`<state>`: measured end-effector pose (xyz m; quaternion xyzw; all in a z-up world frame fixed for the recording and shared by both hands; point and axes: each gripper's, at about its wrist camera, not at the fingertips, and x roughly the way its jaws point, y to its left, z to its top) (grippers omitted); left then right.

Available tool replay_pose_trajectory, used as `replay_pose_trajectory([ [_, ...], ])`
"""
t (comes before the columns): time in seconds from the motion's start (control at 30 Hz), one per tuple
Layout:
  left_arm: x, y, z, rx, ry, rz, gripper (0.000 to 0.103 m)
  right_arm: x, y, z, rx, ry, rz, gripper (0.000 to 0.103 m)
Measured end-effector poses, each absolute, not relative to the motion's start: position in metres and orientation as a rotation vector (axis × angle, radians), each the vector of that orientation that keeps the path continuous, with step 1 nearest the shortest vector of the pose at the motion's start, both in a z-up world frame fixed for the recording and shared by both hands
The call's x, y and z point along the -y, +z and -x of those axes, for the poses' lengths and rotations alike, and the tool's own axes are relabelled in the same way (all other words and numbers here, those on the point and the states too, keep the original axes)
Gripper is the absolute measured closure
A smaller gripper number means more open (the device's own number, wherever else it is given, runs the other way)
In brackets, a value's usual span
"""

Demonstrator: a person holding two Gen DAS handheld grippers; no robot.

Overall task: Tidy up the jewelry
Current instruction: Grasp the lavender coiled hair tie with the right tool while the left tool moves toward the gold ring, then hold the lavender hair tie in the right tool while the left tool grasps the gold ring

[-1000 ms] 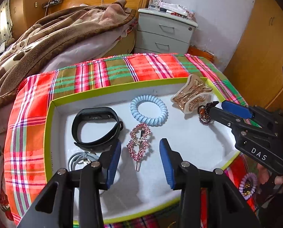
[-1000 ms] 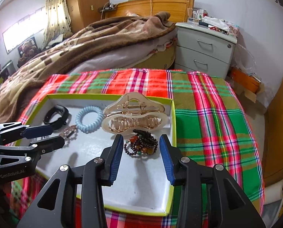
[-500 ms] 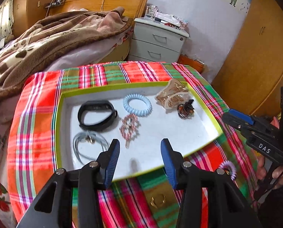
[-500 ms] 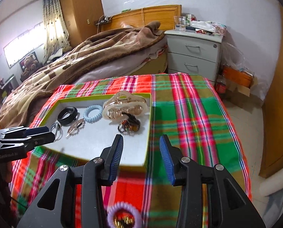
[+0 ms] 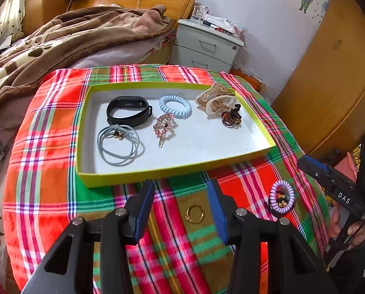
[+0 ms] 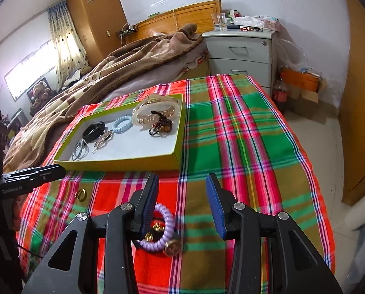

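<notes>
Nearest the cameras, both claws stand wide and hold nothing. The left claw (image 5: 180, 203) hovers over a small gold ring (image 5: 194, 214) lying flat on the red-and-green plaid cloth (image 5: 47, 171) that covers the counter. The right claw (image 6: 181, 203) hovers beside a lilac spiral hair tie (image 6: 161, 231), which touches a round bronze-coloured piece (image 6: 171, 248) and some small gold items that are too blurred to identify.

Risk: the ring is thin and lies flush on soft cloth, so closing pads may pinch fabric or flick the ring away. The hair tie is springy and crowded; a grip there may drag its neighbours along.

Farther off, the shallow white tray with the yellow-green rim (image 5: 158, 171) holds a grey elastic cord loop (image 5: 118, 144), a black wristband (image 5: 128, 110), a pink rhinestone clip (image 5: 164, 126), a pale blue spiral hair tie (image 5: 175, 105), a dark beaded bracelet (image 5: 231, 117) and a beige claw clip (image 5: 214, 98).
</notes>
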<state>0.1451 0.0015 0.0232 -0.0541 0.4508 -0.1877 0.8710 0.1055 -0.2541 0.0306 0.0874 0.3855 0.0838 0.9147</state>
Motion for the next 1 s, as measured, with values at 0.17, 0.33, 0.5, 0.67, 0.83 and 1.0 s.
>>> replay_pose_trajectory([
  [0.17,-0.003,0.017,-0.136,-0.959,-0.398,0.13,0.056,0.254,0.021,-0.101,-0.82,0.19,-0.196,0.062],
  [0.33,-0.005,0.011,-0.128,-0.967,-0.398,0.156,0.056,0.251,0.013,-0.1,-0.843,0.216,-0.202,0.062],
  [0.5,-0.008,0.003,-0.123,-0.992,-0.372,0.157,0.056,0.248,0.008,-0.101,-0.866,0.229,-0.214,0.062],
  [0.67,-0.008,-0.005,-0.118,-1.029,-0.382,0.167,0.056,0.241,0.004,-0.1,-0.889,0.252,-0.206,0.065],
  [0.83,-0.004,-0.008,-0.115,-1.04,-0.39,0.158,0.056,0.232,0.001,-0.096,-0.9,0.272,-0.171,0.091],
  [1.0,-0.003,-0.009,-0.115,-1.044,-0.388,0.154,0.056,0.232,0.004,-0.089,-0.885,0.299,-0.19,0.093],
])
